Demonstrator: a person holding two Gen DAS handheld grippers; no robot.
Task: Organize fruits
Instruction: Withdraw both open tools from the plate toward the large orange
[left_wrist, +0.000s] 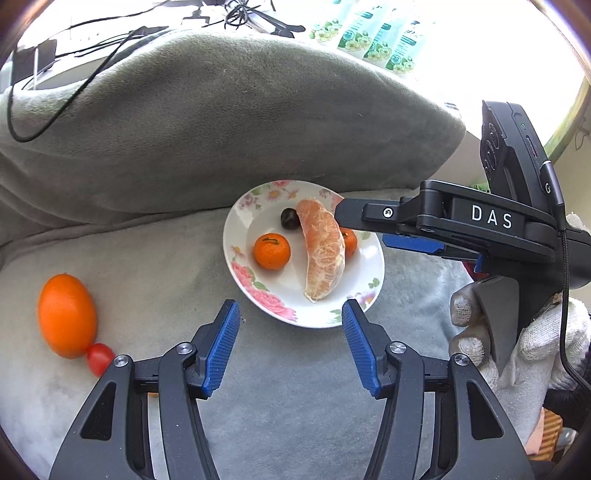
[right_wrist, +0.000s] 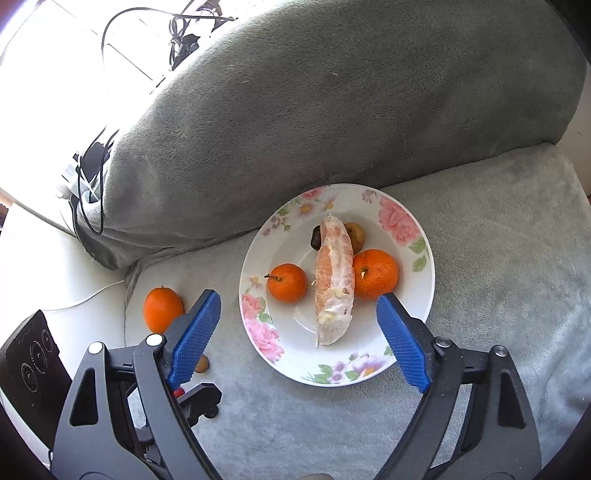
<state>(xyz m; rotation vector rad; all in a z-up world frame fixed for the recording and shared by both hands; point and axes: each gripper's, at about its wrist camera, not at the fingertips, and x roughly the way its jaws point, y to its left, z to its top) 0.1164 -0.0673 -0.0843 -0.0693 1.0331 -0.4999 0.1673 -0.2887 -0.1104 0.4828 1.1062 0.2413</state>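
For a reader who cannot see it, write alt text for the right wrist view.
A floral plate on a grey cushion holds a peeled citrus segment between two small oranges, with darker small fruits behind. The open right tool frames the plate's near edge; another orange lies on the cushion, left.

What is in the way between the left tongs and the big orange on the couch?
Nothing visible. The left tongs are open and empty, and the big orange lies off to their left on the gray cushion, outside the flowered plate. Only a small red tomato touches the orange's near end, beside the path rather than across it.
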